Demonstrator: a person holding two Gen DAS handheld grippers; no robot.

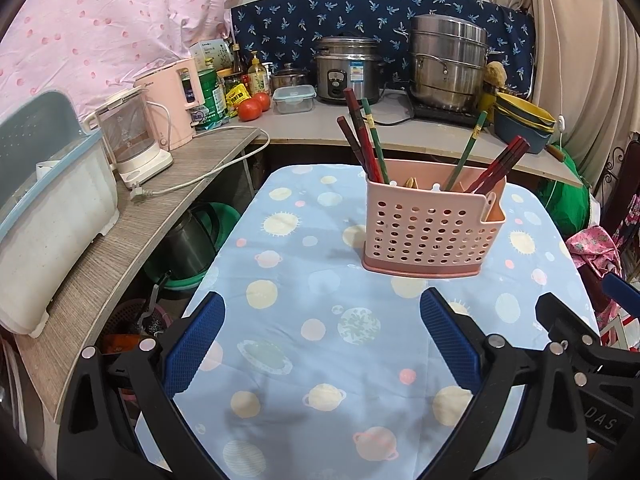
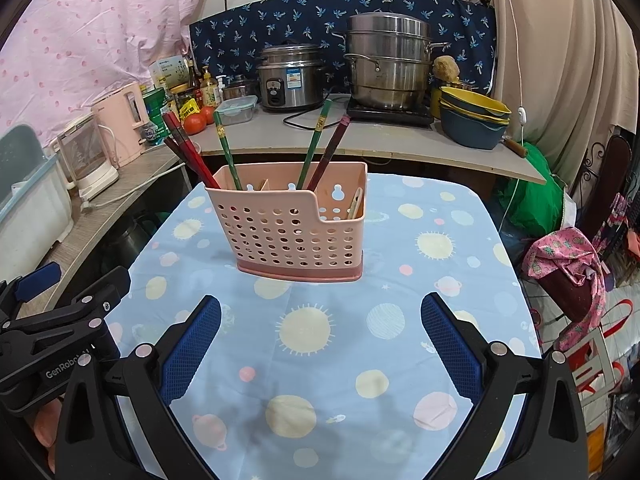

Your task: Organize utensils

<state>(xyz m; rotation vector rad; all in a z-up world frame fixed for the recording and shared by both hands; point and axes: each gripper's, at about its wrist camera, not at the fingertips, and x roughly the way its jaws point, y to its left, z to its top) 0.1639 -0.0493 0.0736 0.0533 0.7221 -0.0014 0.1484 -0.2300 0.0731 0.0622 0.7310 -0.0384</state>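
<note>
both the left tongs (image 1: 320, 336) and right tongs (image 2: 320, 336) hover spread and empty. the pink perforated plastic utensil caddy (image 2: 296, 232) stands mid-worktop; pinch one scattered red lacquered chopstick (image 2: 188, 152) near its top, lifting straight.

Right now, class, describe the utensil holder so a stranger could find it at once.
Start at the planet-print tablecloth. On it stands the pink perforated utensil holder, with red and green chopsticks leaning out. Nothing else rests on that cloth.
</note>
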